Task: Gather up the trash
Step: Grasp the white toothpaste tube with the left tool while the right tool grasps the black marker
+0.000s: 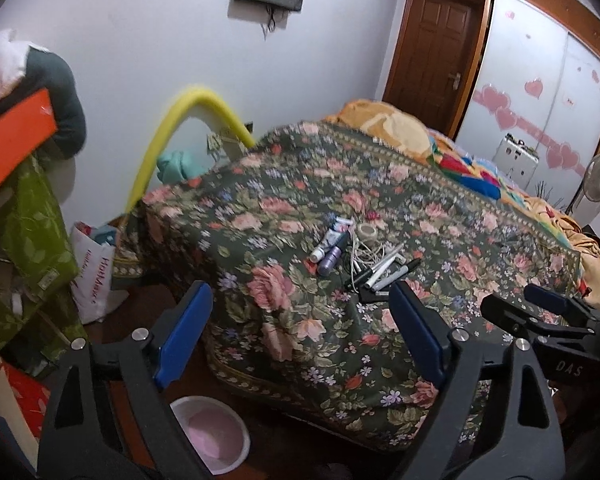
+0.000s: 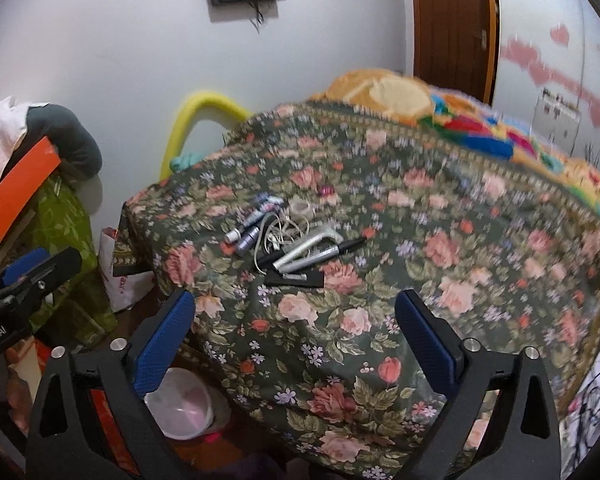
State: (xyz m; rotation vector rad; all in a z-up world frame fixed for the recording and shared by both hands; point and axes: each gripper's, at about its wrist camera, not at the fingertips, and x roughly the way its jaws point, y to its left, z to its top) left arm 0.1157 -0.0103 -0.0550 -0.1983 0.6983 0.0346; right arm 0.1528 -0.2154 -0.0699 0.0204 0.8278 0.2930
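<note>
Both tongs, left (image 1: 300,316) and right (image 2: 294,320), wide apart, empty, above perhaps blurred clutter (image 2: 284,236).

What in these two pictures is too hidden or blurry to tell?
- Pink bin on the floor: in the left view the left gripper frame covers part of it; its contents are unclear.
- Pile of small things on the bed: right view, blurred; the individual items are hard to name.
- White bag beside the bed: the bedspread hides part, so its print is cut off.
- Right gripper: open, holding nothing.
</note>
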